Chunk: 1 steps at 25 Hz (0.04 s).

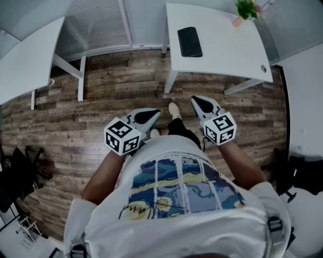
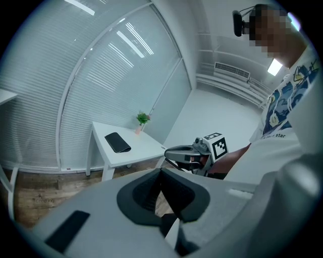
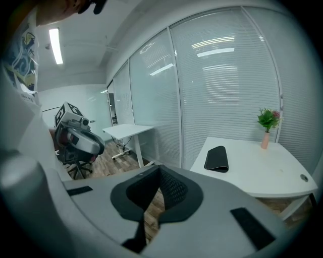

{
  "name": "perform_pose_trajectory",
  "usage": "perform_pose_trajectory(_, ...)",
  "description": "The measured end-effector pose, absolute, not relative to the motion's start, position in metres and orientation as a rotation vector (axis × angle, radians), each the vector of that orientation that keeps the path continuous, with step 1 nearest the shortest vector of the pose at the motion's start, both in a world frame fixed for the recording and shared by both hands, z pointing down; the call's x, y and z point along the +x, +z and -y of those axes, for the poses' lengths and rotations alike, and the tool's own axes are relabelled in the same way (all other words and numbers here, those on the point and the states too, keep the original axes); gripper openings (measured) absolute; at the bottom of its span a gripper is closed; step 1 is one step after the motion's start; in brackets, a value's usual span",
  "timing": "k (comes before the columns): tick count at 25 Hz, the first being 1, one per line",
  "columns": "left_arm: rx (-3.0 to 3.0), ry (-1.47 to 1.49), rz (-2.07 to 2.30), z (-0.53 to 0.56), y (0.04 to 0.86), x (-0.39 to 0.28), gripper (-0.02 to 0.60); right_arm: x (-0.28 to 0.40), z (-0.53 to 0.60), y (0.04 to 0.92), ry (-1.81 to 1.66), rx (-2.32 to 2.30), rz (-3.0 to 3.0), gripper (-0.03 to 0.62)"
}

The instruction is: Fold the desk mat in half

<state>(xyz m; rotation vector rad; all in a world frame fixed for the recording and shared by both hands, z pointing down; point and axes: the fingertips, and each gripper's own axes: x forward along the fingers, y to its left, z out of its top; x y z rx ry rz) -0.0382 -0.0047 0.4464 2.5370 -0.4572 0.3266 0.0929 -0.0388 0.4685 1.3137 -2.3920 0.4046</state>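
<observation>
We are standing on the wooden floor (image 1: 101, 95), well apart from the white counter (image 1: 227, 50), and holding both tools in close to the body. The left tool (image 1: 152, 116) is showing its jaws closed tip to tip with nothing between them, and the right tool (image 1: 200, 103) is likewise closed and empty. The black desk mat (image 1: 190, 42) is lying flat on the counter close to its left edge, well apart from the small potted plant (image 1: 246, 9) at the far edge. From the right gripper view the mat is looking doubled over, with a rounded fold along its near end and one layer sitting on the other, so we are judging the fold as already made. Nothing obvious is remaining, except perhaps checking that the edges are lining up, which is too small to tell from here.
</observation>
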Motion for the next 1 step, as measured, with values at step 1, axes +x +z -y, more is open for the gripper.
perform_pose_trajectory(1,2.537,0.326,0.457,0.0055,0.4463,-0.0374,0.003,0.0931,0.0396,0.4684,0.400,1.310,2.393,-0.002)
